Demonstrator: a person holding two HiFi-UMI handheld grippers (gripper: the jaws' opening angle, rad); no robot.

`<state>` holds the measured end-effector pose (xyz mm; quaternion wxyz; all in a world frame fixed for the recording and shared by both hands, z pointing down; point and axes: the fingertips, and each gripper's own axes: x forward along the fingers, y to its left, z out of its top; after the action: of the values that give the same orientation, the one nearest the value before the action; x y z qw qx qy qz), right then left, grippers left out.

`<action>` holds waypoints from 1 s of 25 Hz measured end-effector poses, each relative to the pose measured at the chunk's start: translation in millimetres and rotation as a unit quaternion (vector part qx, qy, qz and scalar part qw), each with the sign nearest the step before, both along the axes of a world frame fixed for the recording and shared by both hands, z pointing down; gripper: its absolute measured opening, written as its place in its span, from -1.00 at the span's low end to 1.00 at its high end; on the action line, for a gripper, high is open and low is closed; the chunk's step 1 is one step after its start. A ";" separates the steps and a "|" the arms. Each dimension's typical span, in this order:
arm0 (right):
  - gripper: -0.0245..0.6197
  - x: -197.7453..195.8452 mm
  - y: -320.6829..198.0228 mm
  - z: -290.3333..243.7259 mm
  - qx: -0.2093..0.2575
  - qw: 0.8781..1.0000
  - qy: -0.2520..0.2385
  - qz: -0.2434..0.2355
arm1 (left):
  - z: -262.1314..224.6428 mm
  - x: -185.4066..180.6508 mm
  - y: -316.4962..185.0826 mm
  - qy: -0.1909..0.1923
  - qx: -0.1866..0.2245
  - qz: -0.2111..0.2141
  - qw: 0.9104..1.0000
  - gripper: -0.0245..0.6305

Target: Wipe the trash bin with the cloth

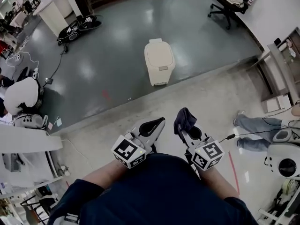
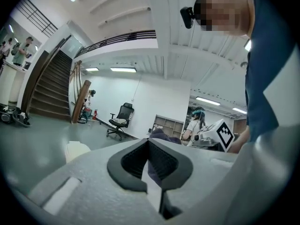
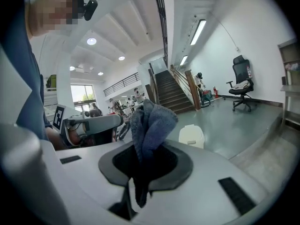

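Observation:
A cream trash bin with a closed lid stands on the grey floor well ahead of both grippers; it shows small in the right gripper view and at the left gripper view's lower left. My right gripper is shut on a dark blue cloth, which sticks up bunched from its jaws. My left gripper is held beside it, jaws closed together with nothing between them. Both are held close to the person's body, far from the bin.
An office chair stands at the far right, bags and cables at the far left. A second person's legs and equipment lie to the right. A staircase rises beyond the bin. A step edge separates light floor from grey floor.

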<state>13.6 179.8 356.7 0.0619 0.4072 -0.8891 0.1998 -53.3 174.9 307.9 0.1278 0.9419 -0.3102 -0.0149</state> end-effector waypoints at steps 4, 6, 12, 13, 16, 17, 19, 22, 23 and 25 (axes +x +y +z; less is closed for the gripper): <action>-0.73 -24.2 -61.5 -14.0 -0.002 1.000 0.006 0.024 | -8.8 -23.7 -68.1 0.000 -0.003 0.029 1.000 -0.92; -0.73 -25.2 -86.4 -15.3 -0.002 0.999 0.004 0.034 | -7.2 -26.1 -95.8 -0.003 -0.007 0.033 0.999 -0.92; -0.73 -13.3 -133.4 -6.0 -0.015 0.999 -0.004 0.034 | 2.1 -11.2 -146.0 -0.003 -0.025 0.026 0.999 -0.92; -0.73 -9.8 -140.2 -2.3 -0.018 0.999 -0.007 0.033 | 5.8 -7.2 -152.5 -0.005 -0.027 0.023 0.999 -0.92; -0.73 1.1 -159.7 11.1 -0.033 0.999 -0.015 0.025 | 14.7 5.3 -170.7 -0.012 -0.038 0.008 0.999 -0.92; -0.73 5.4 -165.8 14.0 -0.037 0.999 -0.017 0.020 | 16.3 10.4 -175.8 -0.013 -0.042 0.002 0.999 -0.92; -0.73 15.2 -178.4 17.2 -0.040 0.999 -0.022 0.008 | 20.0 21.8 -186.0 -0.022 -0.048 -0.006 0.999 -0.92; -0.73 33.2 -198.2 24.8 -0.042 0.999 -0.030 -0.006 | 30.9 39.2 -203.2 -0.039 -0.055 -0.021 0.997 -0.92; -0.73 39.8 -204.2 28.3 -0.043 0.998 -0.033 -0.011 | 35.5 44.7 -208.7 -0.044 -0.058 -0.028 0.997 -0.92; -0.73 53.2 -216.3 36.9 -0.046 0.998 -0.038 -0.019 | 45.0 53.7 -220.6 -0.052 -0.063 -0.044 0.996 -0.92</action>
<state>66.8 -36.5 393.5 0.0510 0.3795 -0.8880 0.2545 0.4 -45.7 352.9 0.1699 0.9169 -0.3579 0.0486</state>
